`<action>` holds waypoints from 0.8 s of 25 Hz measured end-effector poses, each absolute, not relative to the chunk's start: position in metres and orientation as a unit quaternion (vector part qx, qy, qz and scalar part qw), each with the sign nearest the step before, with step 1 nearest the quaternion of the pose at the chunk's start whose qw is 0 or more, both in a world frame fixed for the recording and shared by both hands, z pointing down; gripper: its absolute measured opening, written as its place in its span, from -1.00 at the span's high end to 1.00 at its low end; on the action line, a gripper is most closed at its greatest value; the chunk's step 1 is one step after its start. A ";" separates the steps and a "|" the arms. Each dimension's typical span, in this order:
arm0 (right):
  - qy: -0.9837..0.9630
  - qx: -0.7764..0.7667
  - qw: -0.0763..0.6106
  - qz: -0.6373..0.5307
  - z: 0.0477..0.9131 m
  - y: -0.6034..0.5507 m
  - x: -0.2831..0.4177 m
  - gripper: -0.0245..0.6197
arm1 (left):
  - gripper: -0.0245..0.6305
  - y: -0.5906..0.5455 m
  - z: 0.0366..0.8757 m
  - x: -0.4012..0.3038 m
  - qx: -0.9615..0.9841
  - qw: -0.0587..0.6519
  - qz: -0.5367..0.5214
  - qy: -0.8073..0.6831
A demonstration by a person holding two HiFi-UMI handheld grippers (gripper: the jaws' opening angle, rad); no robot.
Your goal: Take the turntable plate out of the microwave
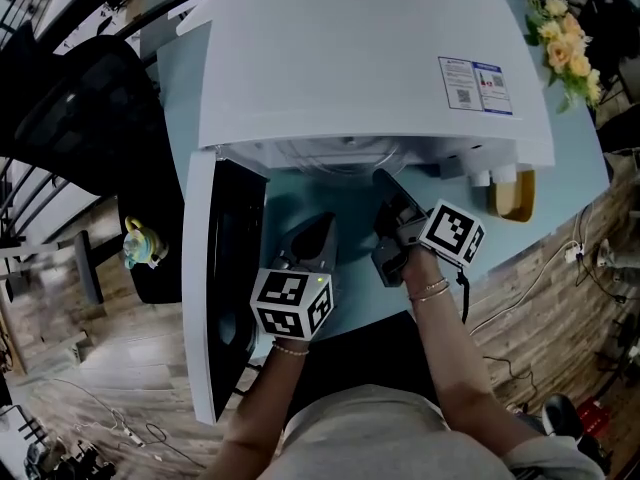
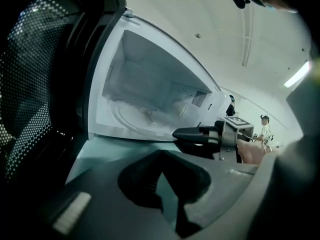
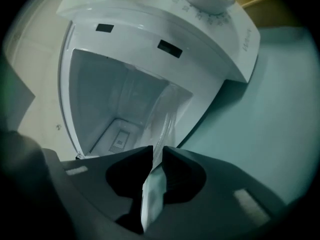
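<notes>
Right tongs (image 3: 157, 153) reach into the microwave (image 1: 350, 58), pinching the turntable plate (image 3: 166, 115) rim; left tongs (image 2: 160, 154) hover closed, empty.

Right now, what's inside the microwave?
The glass turntable plate lies inside the microwave, and the right gripper pinches its rim. Whatever sits beneath the plate is covered.

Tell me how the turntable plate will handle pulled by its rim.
Likely rigid but fragile: the turntable plate looks like clear glass. Probably slippery and apt to pivot, since the right gripper pinches only its thin edge.
</notes>
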State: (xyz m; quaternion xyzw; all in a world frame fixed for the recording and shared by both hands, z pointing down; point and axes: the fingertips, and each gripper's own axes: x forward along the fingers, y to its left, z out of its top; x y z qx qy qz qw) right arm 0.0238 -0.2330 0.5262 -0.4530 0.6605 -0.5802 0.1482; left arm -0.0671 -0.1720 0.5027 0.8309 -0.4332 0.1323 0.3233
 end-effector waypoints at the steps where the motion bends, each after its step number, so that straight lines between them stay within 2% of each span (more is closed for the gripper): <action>1: 0.661 -0.452 0.147 -0.581 0.526 -0.231 0.024 0.67 | 0.93 -0.171 0.503 -0.067 0.829 0.332 0.127 -0.431; 8: 0.666 -0.437 0.138 -0.589 0.523 -0.214 0.027 0.68 | 0.90 -0.165 0.501 -0.061 0.815 0.389 0.075 -0.423; 15: 0.667 -0.423 0.118 -0.602 0.524 -0.194 0.027 0.69 | 0.53 -0.166 0.507 -0.067 0.789 0.418 0.046 -0.447; 18: 0.670 -0.411 0.116 -0.607 0.522 -0.188 0.027 0.69 | 0.42 -0.169 0.508 -0.070 0.775 0.436 0.023 -0.456; 20: 0.676 -0.395 0.121 -0.611 0.518 -0.185 0.026 0.70 | 0.42 -0.172 0.508 -0.072 0.766 0.447 0.002 -0.463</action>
